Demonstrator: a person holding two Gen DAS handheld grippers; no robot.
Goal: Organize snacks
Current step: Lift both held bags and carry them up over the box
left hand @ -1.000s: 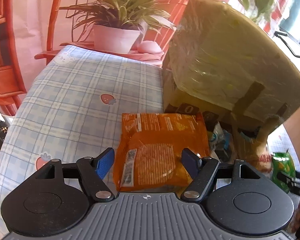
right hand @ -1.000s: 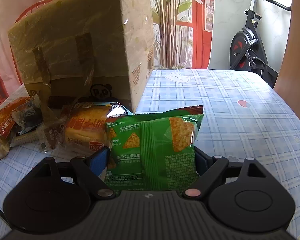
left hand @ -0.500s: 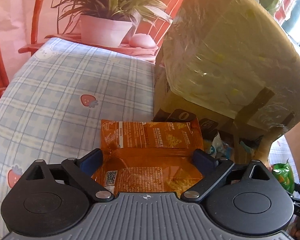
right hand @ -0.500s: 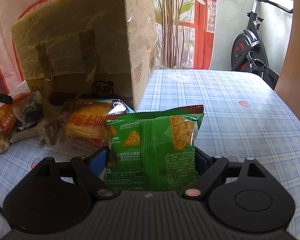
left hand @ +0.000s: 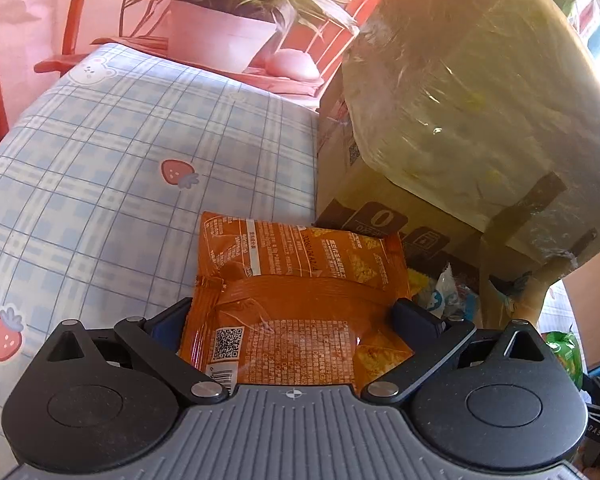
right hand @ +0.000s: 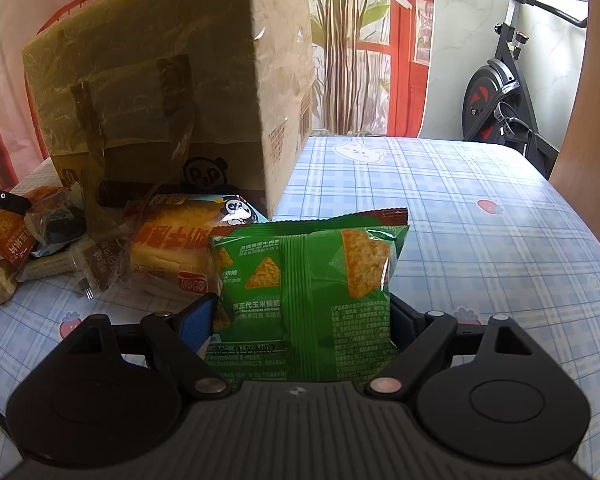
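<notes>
Orange chip packet (left hand: 300,300) lies flat on the checked tablecloth (left hand: 100,184) between the fingers of my left gripper (left hand: 296,320), whose jaws are opening, its far end against the taped cardboard box (left hand: 460,100). My right gripper (right hand: 300,320) clamps a green chip packet (right hand: 308,280) upright beside a bread pack (right hand: 168,256) before the box.

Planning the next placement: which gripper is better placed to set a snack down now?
Probably the right gripper: its pads press the green chip packet, raised above the checked tablecloth. The left gripper is opening around the orange chip packet.
</notes>
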